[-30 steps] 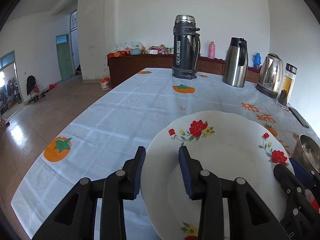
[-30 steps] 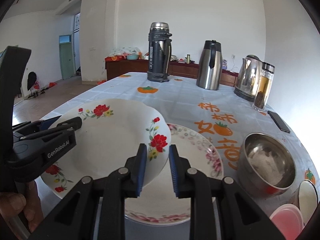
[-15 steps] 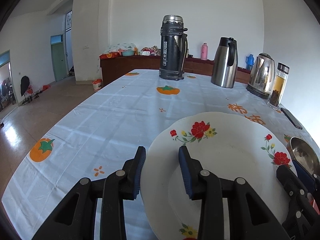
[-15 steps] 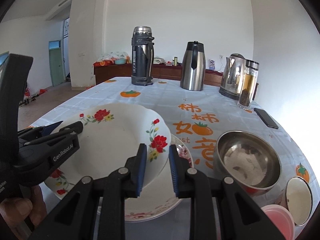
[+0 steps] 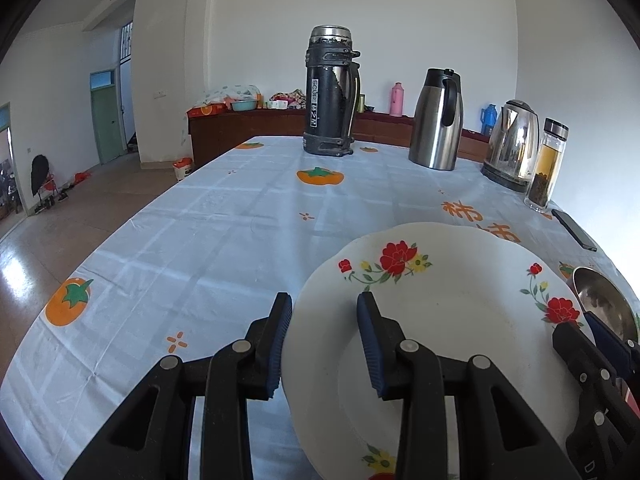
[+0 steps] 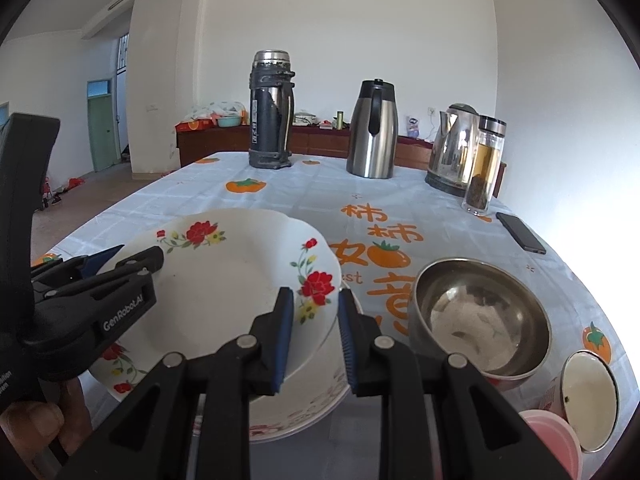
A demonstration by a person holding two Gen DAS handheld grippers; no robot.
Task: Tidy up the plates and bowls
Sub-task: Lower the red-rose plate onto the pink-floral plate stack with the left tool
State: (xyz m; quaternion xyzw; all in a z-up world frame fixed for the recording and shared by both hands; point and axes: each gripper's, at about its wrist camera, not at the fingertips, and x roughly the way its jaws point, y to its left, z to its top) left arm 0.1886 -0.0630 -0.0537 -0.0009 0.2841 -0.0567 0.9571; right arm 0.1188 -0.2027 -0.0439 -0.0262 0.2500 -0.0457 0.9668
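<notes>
My left gripper and right gripper each clamp an opposite rim of the flowered plate, holding it just above a second plate. A steel bowl sits beside them on the tablecloth; farther off stand a black flask and kettle.

Flowered plate between 2 hand-held grippers

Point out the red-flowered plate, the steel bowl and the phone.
red-flowered plate (image 6: 224, 292), right wrist view: bare white centre of the plate.
steel bowl (image 6: 480, 316), right wrist view: inside bottom of the bowl.
phone (image 6: 521, 232), right wrist view: middle of its dark screen.
</notes>
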